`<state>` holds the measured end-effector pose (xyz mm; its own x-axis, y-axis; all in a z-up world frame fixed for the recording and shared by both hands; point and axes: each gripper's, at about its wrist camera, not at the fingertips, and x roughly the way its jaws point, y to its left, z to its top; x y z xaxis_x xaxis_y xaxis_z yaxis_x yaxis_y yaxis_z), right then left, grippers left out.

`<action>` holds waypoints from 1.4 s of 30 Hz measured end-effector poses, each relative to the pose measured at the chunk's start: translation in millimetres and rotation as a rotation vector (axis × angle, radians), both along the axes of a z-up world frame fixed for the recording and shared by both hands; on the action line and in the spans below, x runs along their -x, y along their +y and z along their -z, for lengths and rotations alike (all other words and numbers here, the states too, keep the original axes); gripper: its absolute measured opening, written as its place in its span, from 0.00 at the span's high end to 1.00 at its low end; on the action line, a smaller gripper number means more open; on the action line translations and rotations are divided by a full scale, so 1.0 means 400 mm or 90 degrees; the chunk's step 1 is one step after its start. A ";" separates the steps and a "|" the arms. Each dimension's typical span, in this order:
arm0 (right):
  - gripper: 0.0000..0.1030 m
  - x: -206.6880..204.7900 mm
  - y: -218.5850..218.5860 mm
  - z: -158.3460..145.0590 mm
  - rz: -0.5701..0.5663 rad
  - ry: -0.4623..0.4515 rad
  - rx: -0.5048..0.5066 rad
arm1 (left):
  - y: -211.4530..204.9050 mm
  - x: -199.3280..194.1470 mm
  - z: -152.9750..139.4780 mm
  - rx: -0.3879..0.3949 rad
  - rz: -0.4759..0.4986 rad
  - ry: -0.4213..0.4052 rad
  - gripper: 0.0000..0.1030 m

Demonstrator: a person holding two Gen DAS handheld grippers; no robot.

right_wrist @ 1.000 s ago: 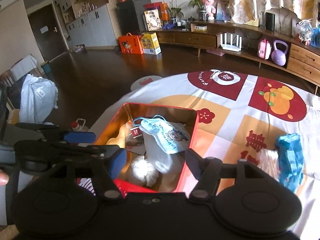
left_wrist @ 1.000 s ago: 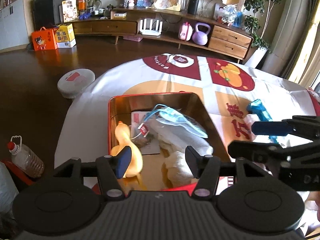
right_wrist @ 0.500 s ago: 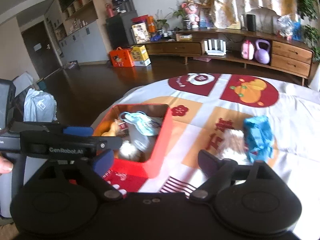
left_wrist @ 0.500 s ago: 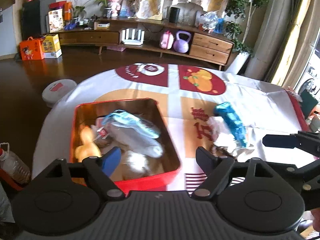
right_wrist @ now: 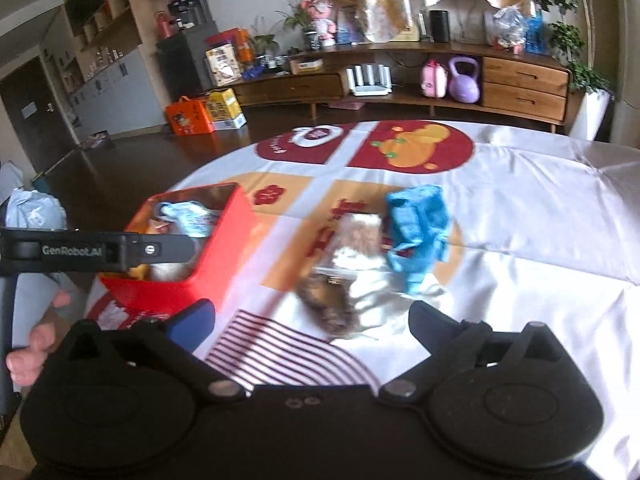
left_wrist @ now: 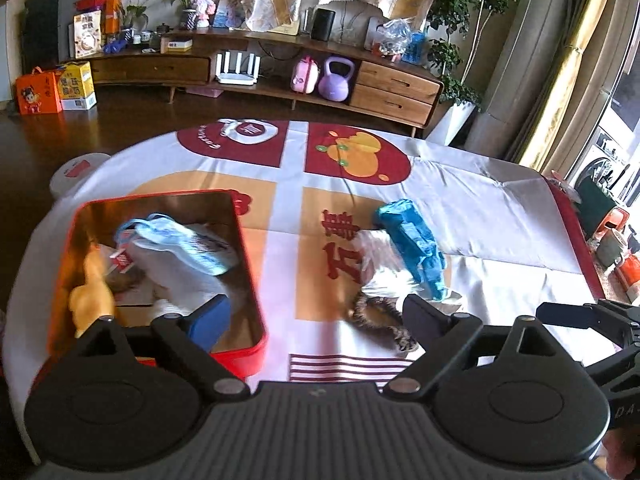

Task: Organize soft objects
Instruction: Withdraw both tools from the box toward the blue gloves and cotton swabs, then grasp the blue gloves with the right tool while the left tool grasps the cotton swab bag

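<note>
A red tin box [left_wrist: 248, 264] [right_wrist: 224, 248] sits at the left of the clothed table. It holds a blue face mask [left_wrist: 188, 240], a yellow rubber duck [left_wrist: 90, 292], white cloth and a card. To its right lie a blue glove [left_wrist: 416, 244] [right_wrist: 418, 228], a clear plastic bag [left_wrist: 380, 264] [right_wrist: 356, 240] and a brown leopard scrunchie [left_wrist: 380, 320] [right_wrist: 328, 304]. My left gripper [left_wrist: 316, 318] is open and empty, above the box's near right corner. My right gripper [right_wrist: 312, 320] is open and empty, just short of the scrunchie.
The tablecloth [left_wrist: 480, 208] is white with red and orange patches. Beyond the table are dark floor, a white round robot vacuum [left_wrist: 74, 170], a long wooden cabinet [left_wrist: 392, 88] and boxes [left_wrist: 38, 94]. The left gripper's side [right_wrist: 92, 250] crosses the right wrist view.
Both grippers have pulled back and swung right, away from over the box. The glove, bag and scrunchie have come into fuller view. Both jaws have spread wider.
</note>
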<state>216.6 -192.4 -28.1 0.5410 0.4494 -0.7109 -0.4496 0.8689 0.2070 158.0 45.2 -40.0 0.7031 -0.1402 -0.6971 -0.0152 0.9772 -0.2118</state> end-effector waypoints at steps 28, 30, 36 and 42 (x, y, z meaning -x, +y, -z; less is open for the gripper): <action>0.00 -0.366 -0.120 0.130 0.114 0.066 0.020 | -0.229 -0.280 0.162 -0.067 0.050 0.044 0.09; 0.00 -0.391 -0.109 0.146 0.116 0.074 0.022 | -0.240 -0.299 0.180 -0.077 0.046 0.046 0.09; 0.02 -0.455 -0.066 0.199 0.114 0.095 0.038 | -0.241 -0.349 0.235 -0.072 0.018 0.053 0.09; 0.06 -0.489 -0.022 0.244 0.100 0.107 0.057 | -0.226 -0.377 0.276 -0.053 0.011 0.063 0.09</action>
